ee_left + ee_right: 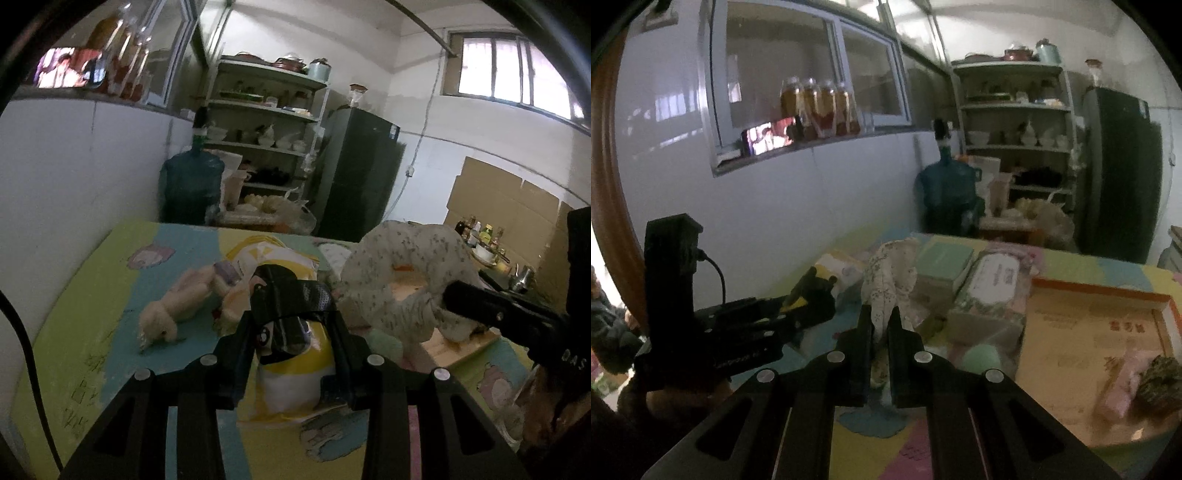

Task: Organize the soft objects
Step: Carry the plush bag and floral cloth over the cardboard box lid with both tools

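Note:
In the left wrist view my left gripper [291,325] is shut on a yellow, white and black plush toy [291,376], held just above the colourful mat [110,332]. To its right my right gripper [452,295] pinches the rim of a ring-shaped speckled white cushion [402,258], which hangs lifted off the mat. The right wrist view shows the same cushion [890,273] as bunched fabric between the shut fingers of my right gripper [881,314]. My left gripper [816,288] appears there at the left, with yellow plush in it. A cream plush animal [177,306] lies on the mat.
A green box [942,262] and a pack of wipes [993,280] sit behind the cushion. An open cardboard box [1089,332] at the right holds a pink item [1123,384] and a dark one [1160,380]. A green foam ball [982,360] lies beside it. A wall borders the mat's left side.

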### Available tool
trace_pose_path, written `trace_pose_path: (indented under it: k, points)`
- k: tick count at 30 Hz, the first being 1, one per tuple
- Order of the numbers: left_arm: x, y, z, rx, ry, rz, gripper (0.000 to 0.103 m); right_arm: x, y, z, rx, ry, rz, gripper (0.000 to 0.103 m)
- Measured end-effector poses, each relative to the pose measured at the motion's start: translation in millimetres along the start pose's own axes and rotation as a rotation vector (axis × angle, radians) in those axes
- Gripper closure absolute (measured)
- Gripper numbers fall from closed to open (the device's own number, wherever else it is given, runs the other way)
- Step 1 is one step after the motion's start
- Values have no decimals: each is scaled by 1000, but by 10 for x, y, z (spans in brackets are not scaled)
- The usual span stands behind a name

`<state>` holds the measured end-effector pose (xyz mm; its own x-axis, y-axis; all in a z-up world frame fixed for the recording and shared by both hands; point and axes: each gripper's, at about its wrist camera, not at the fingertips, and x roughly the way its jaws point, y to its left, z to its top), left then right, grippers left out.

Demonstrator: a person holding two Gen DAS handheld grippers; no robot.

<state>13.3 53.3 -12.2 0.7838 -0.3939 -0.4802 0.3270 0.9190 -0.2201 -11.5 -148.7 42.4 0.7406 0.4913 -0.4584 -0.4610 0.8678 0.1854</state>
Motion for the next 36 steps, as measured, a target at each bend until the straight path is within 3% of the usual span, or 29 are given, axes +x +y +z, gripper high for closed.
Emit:
trace_pose_path:
  k: [20, 36]
  points:
    - [319, -825, 344, 119, -18, -139, 64, -525, -633, 38, 62, -107, -145, 96]
    - [846, -1584, 466, 174, 22, -267, 64, -1097, -1450, -64, 143, -174, -334, 96]
